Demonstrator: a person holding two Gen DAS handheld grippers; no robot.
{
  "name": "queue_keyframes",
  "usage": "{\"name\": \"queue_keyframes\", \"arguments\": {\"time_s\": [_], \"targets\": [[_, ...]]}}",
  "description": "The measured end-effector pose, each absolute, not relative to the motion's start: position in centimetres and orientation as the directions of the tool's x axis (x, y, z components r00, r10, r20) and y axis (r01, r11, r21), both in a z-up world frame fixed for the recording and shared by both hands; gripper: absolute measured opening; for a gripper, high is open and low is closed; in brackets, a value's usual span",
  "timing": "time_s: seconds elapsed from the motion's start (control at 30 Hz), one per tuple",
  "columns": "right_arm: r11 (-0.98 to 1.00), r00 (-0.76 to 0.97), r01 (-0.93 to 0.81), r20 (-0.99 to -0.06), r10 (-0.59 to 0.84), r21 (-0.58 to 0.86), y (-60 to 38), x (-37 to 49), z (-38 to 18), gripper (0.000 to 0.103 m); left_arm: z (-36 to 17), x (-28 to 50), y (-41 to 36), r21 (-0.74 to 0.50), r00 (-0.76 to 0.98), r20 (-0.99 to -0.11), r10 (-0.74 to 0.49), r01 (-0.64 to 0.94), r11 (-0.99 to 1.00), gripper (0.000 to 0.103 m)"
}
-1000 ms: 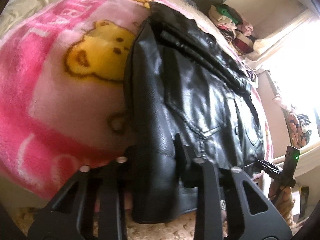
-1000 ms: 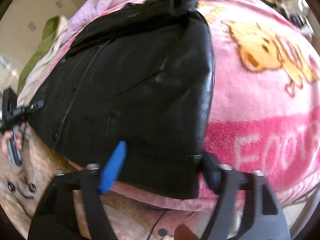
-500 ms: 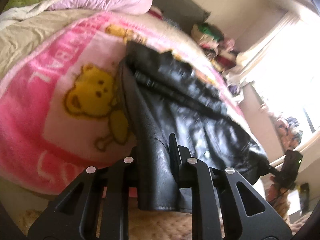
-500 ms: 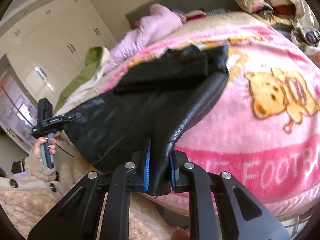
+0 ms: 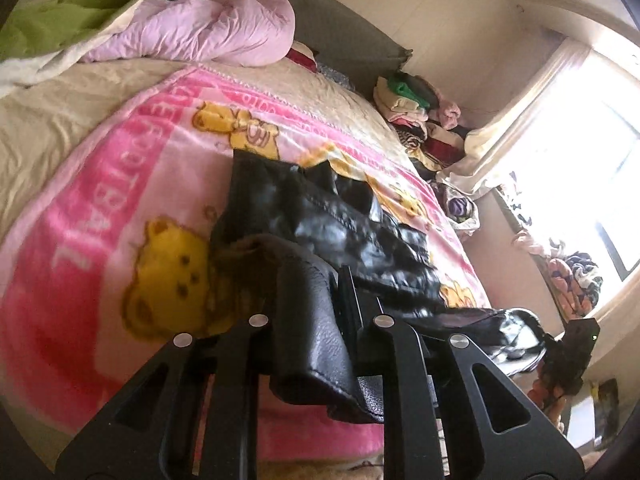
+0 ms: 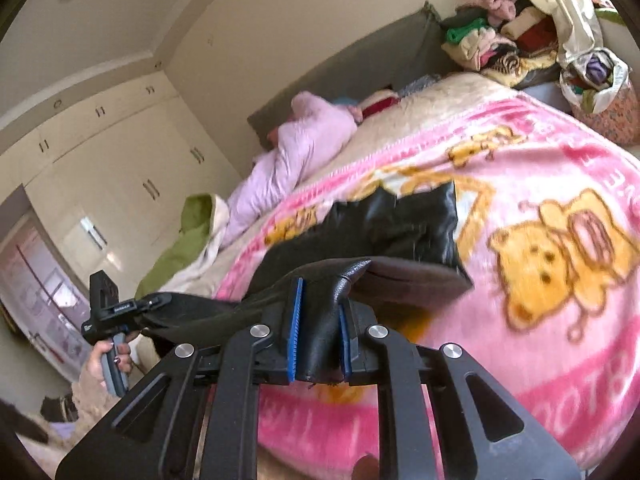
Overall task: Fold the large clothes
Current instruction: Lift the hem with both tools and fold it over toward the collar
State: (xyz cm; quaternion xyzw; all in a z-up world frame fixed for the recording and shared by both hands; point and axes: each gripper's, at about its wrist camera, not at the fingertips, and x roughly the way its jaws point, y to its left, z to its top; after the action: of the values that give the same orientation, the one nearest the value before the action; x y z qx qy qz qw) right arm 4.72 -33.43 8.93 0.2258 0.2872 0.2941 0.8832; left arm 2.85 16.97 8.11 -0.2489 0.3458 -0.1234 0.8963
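1. So both grippers had a bite of the black leather jacket (image 5: 352, 232) at its near hem, one at each corner, and that end was up off the bed while the far end was lying on the pink bear blanket (image 5: 100, 220).
2. Left gripper (image 5: 316, 344): jaws were pinched down narrow on a thick folded flap of the leather. The flap hung over the front of the fingers, and you could see brownish lining where the hem curled open just behind it.
3. Right gripper (image 6: 318, 332): same deal, nearly closed, with the blue pads (image 6: 295, 328) squeezing a bunched ridge of leather between them. The jacket (image 6: 400, 224) ran from there out across the blanket (image 6: 560, 184), its far edge flat on the bear print.
4. From the right wrist view, the left gripper (image 6: 120, 308) showed off to the left side, a hand (image 6: 106, 360) wrapped round its handle, with the hem stretched between the two tools.
5. Rest of the room, for what it's worth: a lilac quilted coat (image 5: 208, 28) was heaped at the head of the bed, a green-lined blanket (image 5: 72, 8) sat beside it, and a stack of folded clothes (image 5: 416, 108) stood in the corner by the bright window (image 5: 580, 168).
6. White wardrobe doors (image 6: 132, 168) ran along the wall in the right wrist view.
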Motion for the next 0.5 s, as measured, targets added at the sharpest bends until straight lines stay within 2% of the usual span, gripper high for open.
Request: {"name": "queue_keyframes", "arguments": {"time_s": [0.13, 0.5], "targets": [[0.711, 0.683, -0.372, -0.343, 0.644, 0.596, -33.3, 7.8, 9.6, 0.015, 9.6, 5.7, 16.6, -0.496, 0.735, -0.571, -0.365, 0.045, 0.867, 0.01], [0.722, 0.708, -0.344, -0.339, 0.619, 0.6, -32.3, 14.8, 9.6, 0.016, 10.0, 12.0, 15.7, -0.424, 0.75, -0.608, -0.26, -0.03, 0.905, 0.014]]}}
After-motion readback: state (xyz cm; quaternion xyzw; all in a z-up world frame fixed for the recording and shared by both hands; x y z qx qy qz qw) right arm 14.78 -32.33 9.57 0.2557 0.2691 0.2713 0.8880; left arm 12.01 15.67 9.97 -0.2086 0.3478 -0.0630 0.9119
